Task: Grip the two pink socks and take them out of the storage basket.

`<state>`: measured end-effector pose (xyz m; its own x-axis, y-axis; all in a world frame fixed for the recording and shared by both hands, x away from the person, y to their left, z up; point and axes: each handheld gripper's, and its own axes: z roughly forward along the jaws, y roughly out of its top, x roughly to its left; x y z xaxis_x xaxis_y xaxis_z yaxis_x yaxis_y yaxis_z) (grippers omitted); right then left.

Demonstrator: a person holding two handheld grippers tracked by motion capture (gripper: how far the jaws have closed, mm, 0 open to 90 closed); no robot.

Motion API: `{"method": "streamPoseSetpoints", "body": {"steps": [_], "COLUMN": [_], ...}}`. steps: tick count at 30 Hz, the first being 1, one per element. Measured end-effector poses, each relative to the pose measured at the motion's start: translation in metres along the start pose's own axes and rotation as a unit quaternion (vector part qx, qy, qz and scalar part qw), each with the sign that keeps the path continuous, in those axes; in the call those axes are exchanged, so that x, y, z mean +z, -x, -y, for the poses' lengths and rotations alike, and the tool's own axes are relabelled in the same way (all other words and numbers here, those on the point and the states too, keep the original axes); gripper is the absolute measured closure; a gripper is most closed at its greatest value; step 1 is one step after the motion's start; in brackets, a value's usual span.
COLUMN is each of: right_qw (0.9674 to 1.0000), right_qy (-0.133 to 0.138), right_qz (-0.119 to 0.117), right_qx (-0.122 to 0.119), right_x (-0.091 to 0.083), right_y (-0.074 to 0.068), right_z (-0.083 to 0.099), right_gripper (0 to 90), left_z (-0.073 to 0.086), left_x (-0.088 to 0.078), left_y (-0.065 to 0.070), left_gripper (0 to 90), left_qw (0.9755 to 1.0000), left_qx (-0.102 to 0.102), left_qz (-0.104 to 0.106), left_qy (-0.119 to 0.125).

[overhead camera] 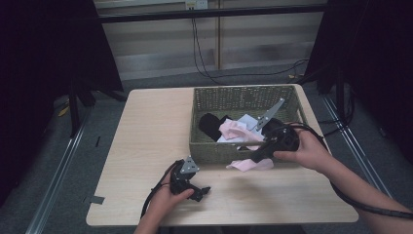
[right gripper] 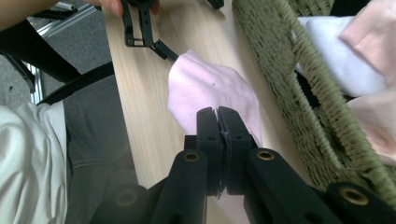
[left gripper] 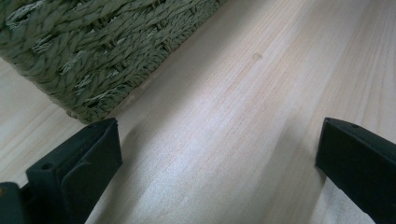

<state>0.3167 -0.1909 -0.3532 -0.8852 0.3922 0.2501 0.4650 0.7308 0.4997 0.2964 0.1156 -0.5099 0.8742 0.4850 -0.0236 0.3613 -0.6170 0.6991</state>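
High view: left gripper (overhead camera: 203, 191) rests on the table (overhead camera: 146, 141); right gripper (overhead camera: 256, 157) holds a pink cloth (overhead camera: 251, 165) before the basket (overhead camera: 243, 100). Left gripper view: jaws wide, nothing between them. Right gripper view: jaws pinched together on the pink cloth (right gripper: 210, 88) beside the basket (right gripper: 289, 74).

A woven green basket (overhead camera: 243, 100) is seen on the wooden table (overhead camera: 146, 126), with a black cloth (overhead camera: 209, 125) and a white cloth (overhead camera: 247, 120) lying inside it. Black cables (overhead camera: 204, 58) are draped over the grey floor (overhead camera: 160, 80) behind.
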Motion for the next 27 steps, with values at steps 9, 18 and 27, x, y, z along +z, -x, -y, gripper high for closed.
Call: {"method": "streamPoseSetpoints", "body": {"steps": [9, 18, 27], "right_qw": [0.9998, 0.9996, 0.9993], "right_qy": [-0.016, -0.024, -0.032], "right_qz": [0.001, 0.002, 0.006], "right_qx": [0.008, 0.014, 0.018], "right_x": [0.016, 0.03, 0.042], "right_y": [0.003, 0.005, 0.009], "right_z": [0.009, 0.014, 0.02], "right_gripper": [87.7, 87.7, 81.1], "left_z": [0.0, 0.0, 0.0], "left_x": [0.0, 0.0, 0.0], "left_y": [0.0, 0.0, 0.0], "left_gripper": [0.0, 0.0, 0.0], "left_qw": [1.0, 1.0, 1.0], "left_qx": [0.0, 0.0, -0.002], "left_qz": [0.0, 0.0, 0.0], "left_qy": [0.0, 0.0, 0.001]}}
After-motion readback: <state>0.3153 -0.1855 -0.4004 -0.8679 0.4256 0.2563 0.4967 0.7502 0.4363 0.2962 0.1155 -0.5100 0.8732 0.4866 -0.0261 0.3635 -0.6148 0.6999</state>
